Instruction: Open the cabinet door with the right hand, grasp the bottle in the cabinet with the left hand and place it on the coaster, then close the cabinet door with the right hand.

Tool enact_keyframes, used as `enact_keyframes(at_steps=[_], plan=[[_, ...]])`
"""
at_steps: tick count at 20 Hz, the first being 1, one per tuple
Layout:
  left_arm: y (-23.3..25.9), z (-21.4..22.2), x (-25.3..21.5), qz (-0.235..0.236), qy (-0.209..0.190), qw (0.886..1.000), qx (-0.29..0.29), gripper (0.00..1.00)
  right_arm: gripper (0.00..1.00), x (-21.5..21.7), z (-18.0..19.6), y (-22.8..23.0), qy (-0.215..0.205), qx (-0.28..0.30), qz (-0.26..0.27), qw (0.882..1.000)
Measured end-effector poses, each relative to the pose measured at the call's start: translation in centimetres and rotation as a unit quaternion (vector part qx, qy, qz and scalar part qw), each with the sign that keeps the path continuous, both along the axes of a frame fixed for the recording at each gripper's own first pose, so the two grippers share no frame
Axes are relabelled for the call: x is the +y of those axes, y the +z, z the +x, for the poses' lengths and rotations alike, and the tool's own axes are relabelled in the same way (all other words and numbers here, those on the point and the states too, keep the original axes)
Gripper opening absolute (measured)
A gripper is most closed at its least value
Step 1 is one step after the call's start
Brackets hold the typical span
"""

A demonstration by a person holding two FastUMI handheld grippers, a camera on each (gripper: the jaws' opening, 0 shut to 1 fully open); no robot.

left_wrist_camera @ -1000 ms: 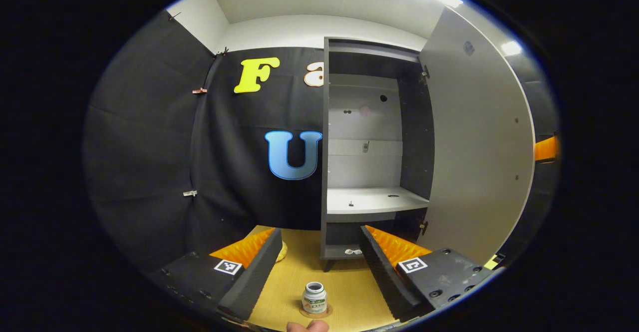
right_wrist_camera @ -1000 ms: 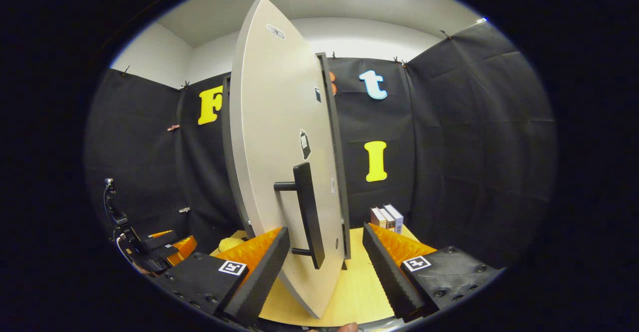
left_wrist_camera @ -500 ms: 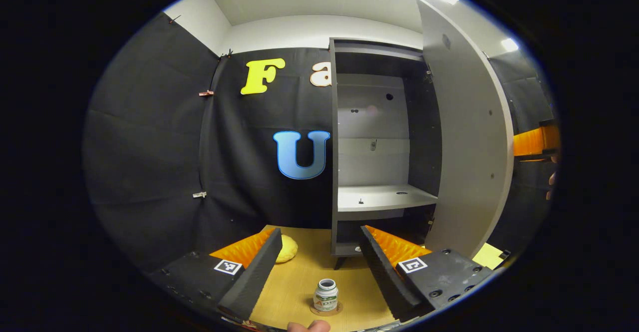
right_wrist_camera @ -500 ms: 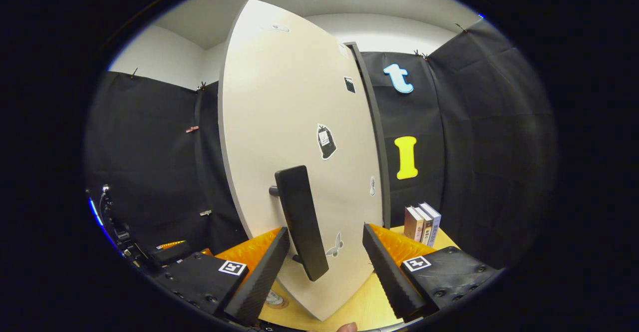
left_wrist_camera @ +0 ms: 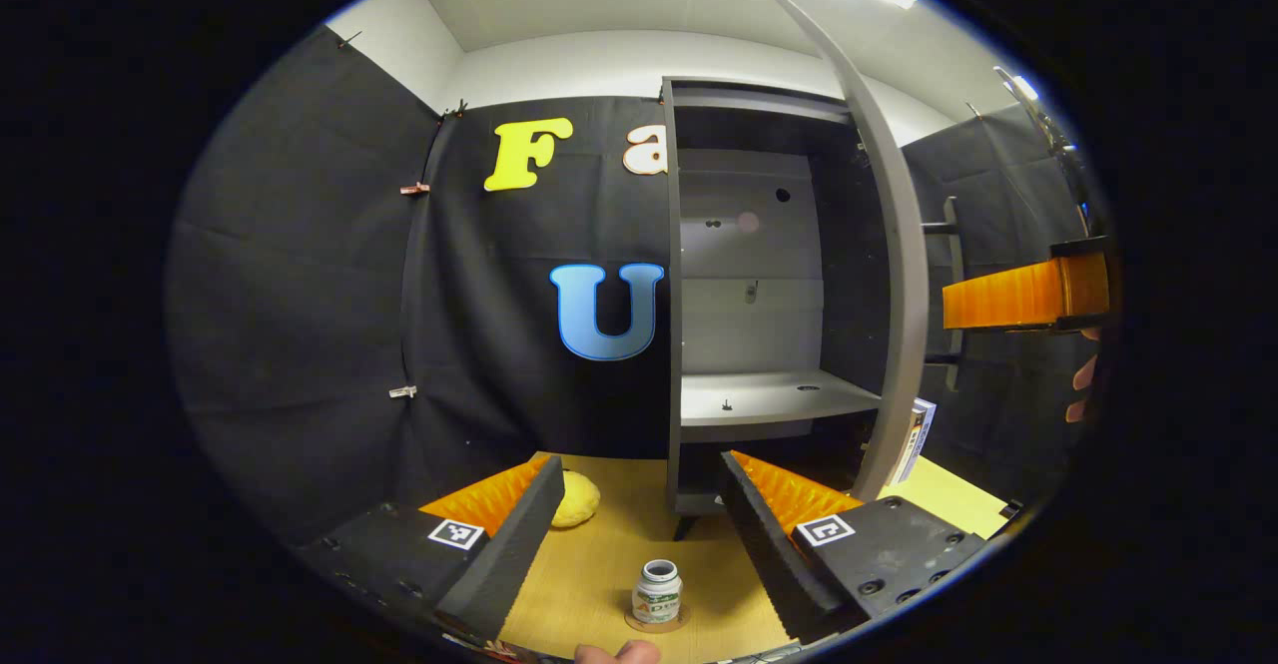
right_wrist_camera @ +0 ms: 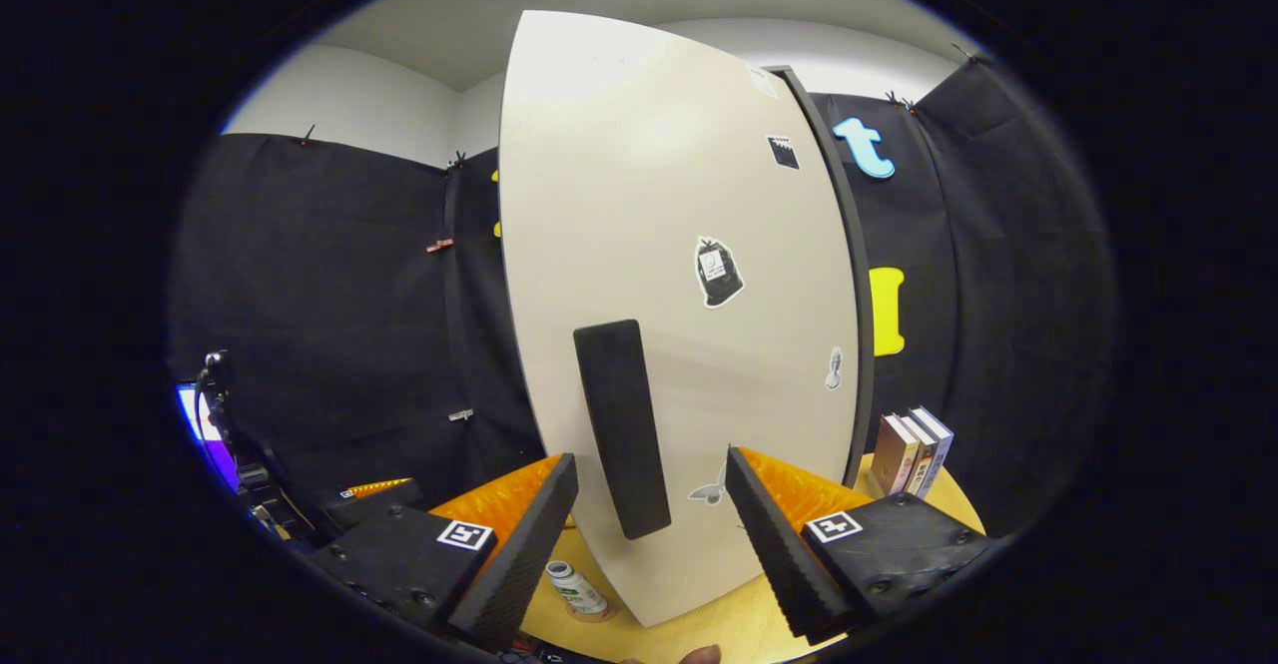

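Closing of the cabinet door (right_wrist_camera: 689, 275) is judged to be the step in hand: it is seen partly swung, its handle (right_wrist_camera: 621, 429) standing between, but not gripped by, the spread fingers of the right gripper (right_wrist_camera: 649, 534). The bottle (left_wrist_camera: 658, 592) is found upright on the coaster (left_wrist_camera: 639, 623) on the table (left_wrist_camera: 589, 564), between the wide-open, empty fingers of the left gripper (left_wrist_camera: 639, 534). A push by the right gripper until the door meets the cabinet (left_wrist_camera: 744, 275) appears to be called for next.

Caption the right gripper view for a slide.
Open right gripper faces the pale cabinet door's black bar handle; small white bottle stands on the wooden table.
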State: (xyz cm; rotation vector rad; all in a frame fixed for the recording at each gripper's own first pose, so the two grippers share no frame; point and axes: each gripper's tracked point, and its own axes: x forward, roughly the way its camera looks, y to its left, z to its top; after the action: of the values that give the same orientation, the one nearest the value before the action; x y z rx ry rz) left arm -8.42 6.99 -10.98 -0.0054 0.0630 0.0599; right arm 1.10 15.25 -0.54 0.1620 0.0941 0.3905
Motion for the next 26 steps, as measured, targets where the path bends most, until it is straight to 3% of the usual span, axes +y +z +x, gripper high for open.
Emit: enact_keyframes(at_steps=[4, 17, 22, 26], plan=[[-0.1, 0.0, -0.1, -0.003, 0.0, 1.0, 0.001, 0.98, 0.98, -1.8, 0.2, 0.0, -0.017, -0.006, 0.001, 1.0], [-0.1, 0.2, -0.4, 0.006, -0.021, 1.0, 0.012, 0.98, 0.98, -10.3, 1.6, 0.6, -0.14, -0.046, -0.035, 0.988], [0.6, 0.0, -0.6, -0.015, -0.035, 0.999, 0.012, 0.98, 0.97, -11.3, 1.6, 0.3, -0.161, -0.05, -0.044, 0.985], [2.1, 0.3, -0.8, -0.004, -0.036, 0.999, 0.001, 0.97, 0.98, -12.1, 1.5, -0.1, -0.176, -0.052, -0.056, 0.981]])
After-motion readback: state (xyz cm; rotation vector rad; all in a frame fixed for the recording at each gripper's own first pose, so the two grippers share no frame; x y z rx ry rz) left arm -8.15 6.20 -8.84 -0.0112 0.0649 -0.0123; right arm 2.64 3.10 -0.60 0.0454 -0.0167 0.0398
